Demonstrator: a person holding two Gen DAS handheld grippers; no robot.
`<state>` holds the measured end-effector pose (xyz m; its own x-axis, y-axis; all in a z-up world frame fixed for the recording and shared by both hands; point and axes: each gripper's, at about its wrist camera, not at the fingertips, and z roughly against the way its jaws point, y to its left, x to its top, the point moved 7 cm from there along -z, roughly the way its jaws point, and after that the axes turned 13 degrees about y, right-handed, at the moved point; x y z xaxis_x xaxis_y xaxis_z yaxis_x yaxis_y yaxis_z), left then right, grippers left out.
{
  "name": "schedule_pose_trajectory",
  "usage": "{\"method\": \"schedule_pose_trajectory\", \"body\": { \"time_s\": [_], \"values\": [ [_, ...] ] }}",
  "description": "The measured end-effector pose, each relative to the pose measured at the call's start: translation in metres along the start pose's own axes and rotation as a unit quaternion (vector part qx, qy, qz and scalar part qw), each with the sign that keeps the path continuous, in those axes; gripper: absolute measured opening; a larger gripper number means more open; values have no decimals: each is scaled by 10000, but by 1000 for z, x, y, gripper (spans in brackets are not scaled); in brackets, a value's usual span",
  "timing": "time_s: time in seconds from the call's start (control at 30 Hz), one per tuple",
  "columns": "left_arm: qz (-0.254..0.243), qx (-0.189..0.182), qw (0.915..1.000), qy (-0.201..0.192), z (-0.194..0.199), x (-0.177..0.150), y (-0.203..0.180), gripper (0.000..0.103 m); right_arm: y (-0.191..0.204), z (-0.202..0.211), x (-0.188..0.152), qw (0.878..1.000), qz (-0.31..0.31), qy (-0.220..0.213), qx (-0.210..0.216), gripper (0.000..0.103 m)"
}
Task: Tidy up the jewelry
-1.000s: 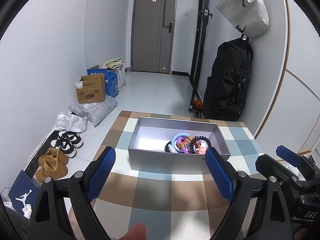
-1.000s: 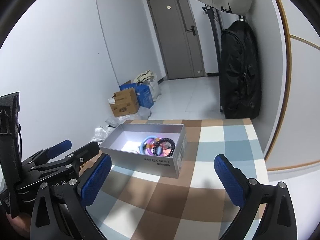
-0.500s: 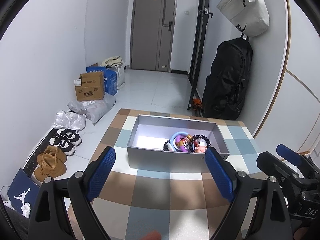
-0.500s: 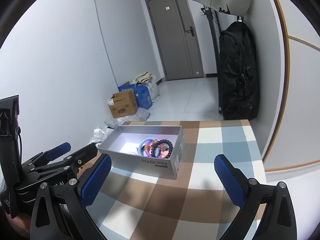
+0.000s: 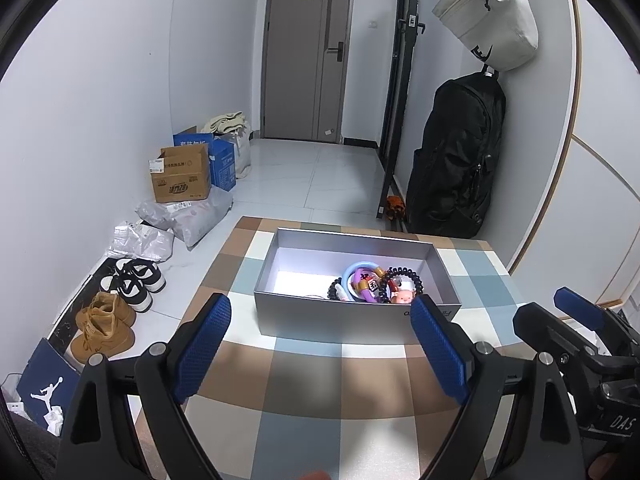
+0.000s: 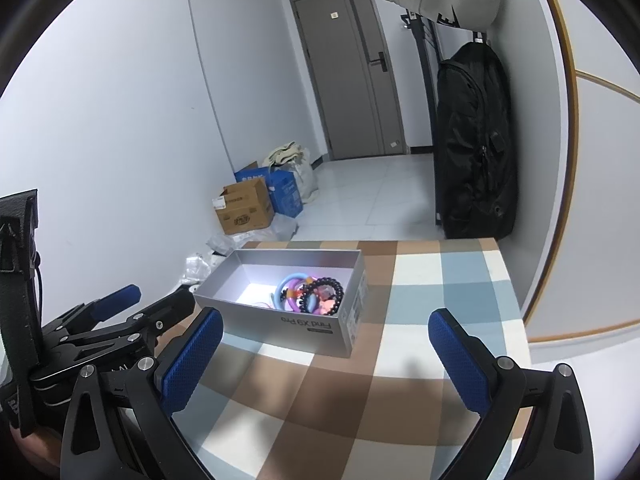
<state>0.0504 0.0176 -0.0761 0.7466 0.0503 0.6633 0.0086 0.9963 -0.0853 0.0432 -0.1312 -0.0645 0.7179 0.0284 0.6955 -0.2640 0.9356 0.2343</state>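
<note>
A grey open box (image 5: pixel 344 322) stands on the checkered tablecloth (image 5: pixel 304 392); it also shows in the right wrist view (image 6: pixel 280 322). A pile of jewelry (image 5: pixel 374 284) lies in its right end: a blue and purple ring, black bead bracelets and a small pink doll. The same pile shows in the right wrist view (image 6: pixel 310 292). My left gripper (image 5: pixel 320 346) is open and empty, in front of the box. My right gripper (image 6: pixel 320 354) is open and empty, in front of the box and to its right. Each gripper shows at the edge of the other's view.
Beyond the table's far edge is a tiled floor with cardboard boxes (image 5: pixel 180 176), parcels and shoes (image 5: pixel 120 300) along the left wall. A black backpack (image 5: pixel 456 156) and a white bag (image 5: pixel 492 16) hang at the right wall. A grey door (image 5: pixel 306 52) is at the back.
Both grippers have drawn back a little from the box and stay open. The box and jewelry have not moved.
</note>
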Motion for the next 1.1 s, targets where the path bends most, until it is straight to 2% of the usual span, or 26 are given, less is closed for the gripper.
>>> {"method": "schedule_pose_trajectory", "body": {
  "time_s": [1.1],
  "values": [
    [43,-32,10000,-12,-2,1,5,88,0,-7,-3,9999,-20,139,-35,103]
  ]
}}
